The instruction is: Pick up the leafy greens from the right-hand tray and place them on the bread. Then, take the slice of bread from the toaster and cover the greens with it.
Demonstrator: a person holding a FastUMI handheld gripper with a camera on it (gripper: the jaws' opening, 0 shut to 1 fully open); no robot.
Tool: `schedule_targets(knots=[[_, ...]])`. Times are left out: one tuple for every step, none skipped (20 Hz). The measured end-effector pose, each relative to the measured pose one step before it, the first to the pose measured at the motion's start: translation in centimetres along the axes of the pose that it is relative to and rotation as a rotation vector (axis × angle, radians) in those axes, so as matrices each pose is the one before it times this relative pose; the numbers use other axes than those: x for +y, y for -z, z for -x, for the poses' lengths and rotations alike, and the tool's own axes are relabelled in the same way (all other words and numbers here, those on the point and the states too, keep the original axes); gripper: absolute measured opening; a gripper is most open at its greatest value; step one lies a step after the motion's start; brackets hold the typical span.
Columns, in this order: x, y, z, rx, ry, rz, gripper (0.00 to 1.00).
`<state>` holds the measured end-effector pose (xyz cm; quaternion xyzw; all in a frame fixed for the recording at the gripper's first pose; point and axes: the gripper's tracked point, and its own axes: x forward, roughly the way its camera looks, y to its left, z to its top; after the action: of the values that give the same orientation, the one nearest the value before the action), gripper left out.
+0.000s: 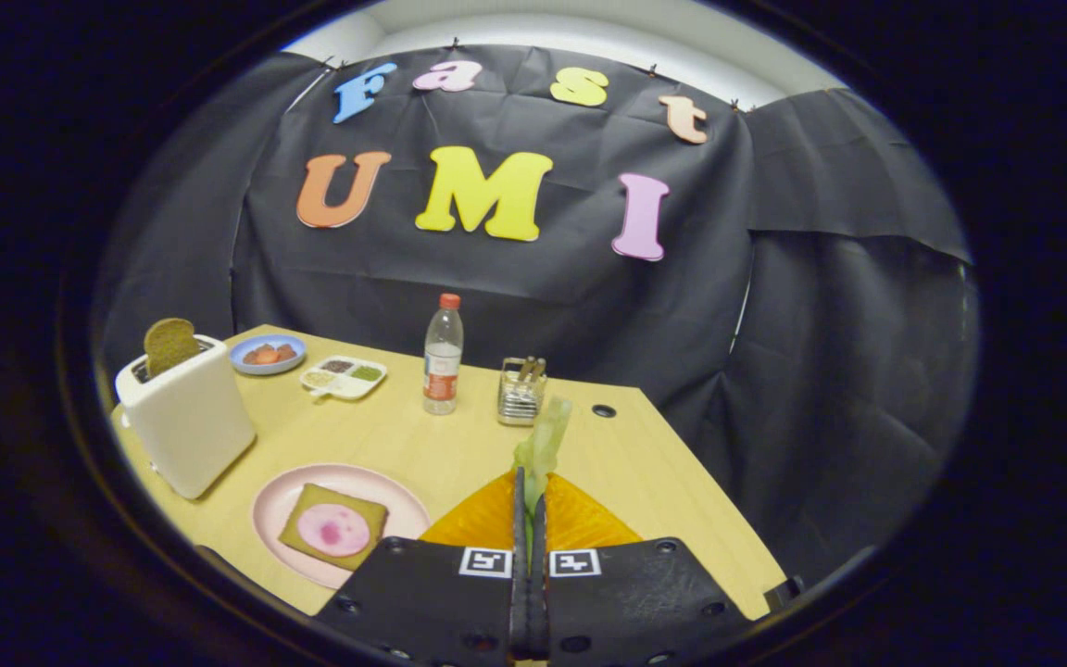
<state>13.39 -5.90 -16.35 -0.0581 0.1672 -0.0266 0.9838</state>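
My gripper (530,505) is shut on the leafy greens (543,445), a pale green leaf that sticks up past the fingertips. It hangs above the orange tray (589,519) just under the fingers. To the left of the fingers a pink plate (279,496) holds a slice of brown bread (304,528) topped with a round pink slice of meat (333,529). Further left stands a white toaster (186,417) with a brown bread slice (169,345) poking out of its slot.
Beyond the fingers on the wooden table (422,445) stand a water bottle (442,357) and a wire holder (520,391). A blue dish with food (267,354) and a white divided dish (343,376) sit at the back left. The table's right edge is close.
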Motion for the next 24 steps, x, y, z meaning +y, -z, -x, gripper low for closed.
schedule_targets(knots=[[1.402,-0.290,0.434,-0.00839,-0.01930,-0.00218,0.00],[1.587,-0.213,0.281,-0.00399,-0.02205,0.00365,0.00],[1.636,0.108,0.288,-0.00165,-0.02078,0.00366,0.00],[1.711,0.059,0.058,0.00225,-0.02759,0.00016,0.00],[1.841,0.284,-0.157,0.00603,-0.03410,-0.00692,0.00],[1.700,0.225,-0.204,0.00769,-0.03178,-0.01156,0.00],[1.728,0.292,-0.291,0.00792,-0.04032,-0.01744,0.00],[1.614,0.187,-0.428,0.00836,-0.03343,-0.02246,0.00],[1.421,0.367,-0.496,0.01014,-0.03232,-0.01861,0.00],[1.406,0.515,-0.467,0.01403,-0.02976,-0.01708,0.00],[1.110,0.375,-0.477,0.01024,-0.02516,-0.02402,0.00],[0.849,0.295,-0.499,0.00228,-0.02062,-0.03796,0.00],[0.632,0.543,-0.723,0.00959,-0.01678,-0.03341,0.00],[0.133,0.811,-0.881,0.01668,-0.00418,-0.01947,0.00],[-0.327,0.631,-0.842,0.01236,0.00650,-0.01024,0.00],[-0.565,0.473,-0.616,0.00502,0.01073,-0.00356,0.00],[-0.955,0.510,-0.670,0.00656,0.01891,0.00048,0.00],[-1.152,0.497,-0.605,0.00653,0.02201,-0.00318,0.00],[-1.111,0.293,-0.456,0.00388,0.01942,-0.00592,0.00],[-0.810,0.191,-0.305,0.00263,0.01085,-0.00880,0.00],[-0.578,0.186,-0.251,0.00725,0.00466,-0.00683,0.00],[-0.419,0.331,-0.247,0.00448,0.00409,-0.00077,0.01],[-0.502,0.099,-0.237,0.00173,0.01285,0.00221,0.01],[-0.528,0.283,-0.135,0.00175,0.01264,0.00948,0.01]])
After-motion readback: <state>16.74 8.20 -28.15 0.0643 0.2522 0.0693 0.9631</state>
